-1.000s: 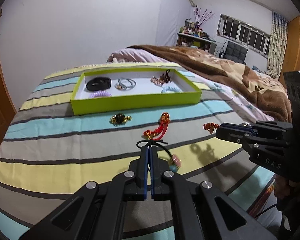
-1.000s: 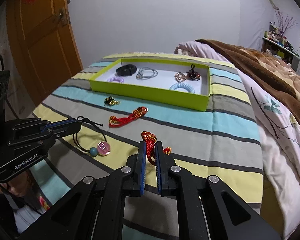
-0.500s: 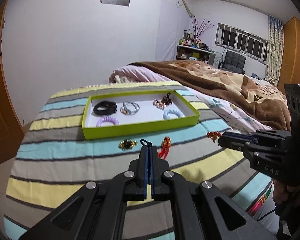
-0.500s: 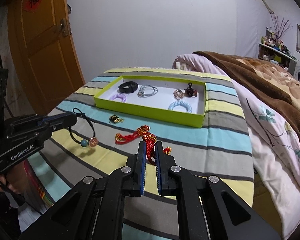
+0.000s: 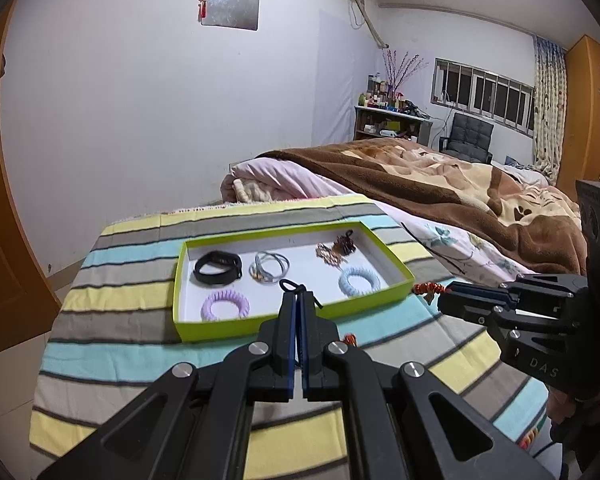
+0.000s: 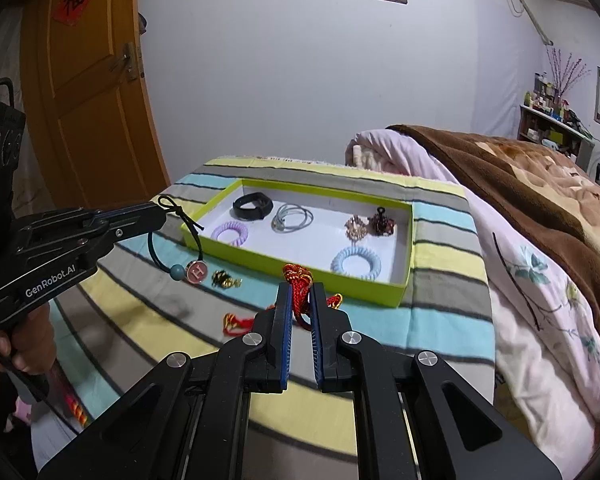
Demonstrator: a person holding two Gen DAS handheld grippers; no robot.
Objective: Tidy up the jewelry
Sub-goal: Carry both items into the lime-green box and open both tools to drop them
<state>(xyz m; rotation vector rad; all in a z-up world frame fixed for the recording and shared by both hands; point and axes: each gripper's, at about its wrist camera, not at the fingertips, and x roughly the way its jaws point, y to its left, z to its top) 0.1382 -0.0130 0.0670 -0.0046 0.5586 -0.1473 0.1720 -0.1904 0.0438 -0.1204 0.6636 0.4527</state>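
While both grippers grip — left gripper a black charm cord, right gripper a red knotted cord — release each over bare floor, centre frame, of the green tray.

A bed under a striped cover carries a green tray — plus a gold trinket and red cord beside it.

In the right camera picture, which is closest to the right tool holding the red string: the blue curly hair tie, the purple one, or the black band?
From the right tool, going outward:
1. Blue hair tie, in the tray's near right part, just past the tool tips.
2. Purple hair tie, in the tray's near left corner.
3. Black band, at the tray's far left, behind the purple one.
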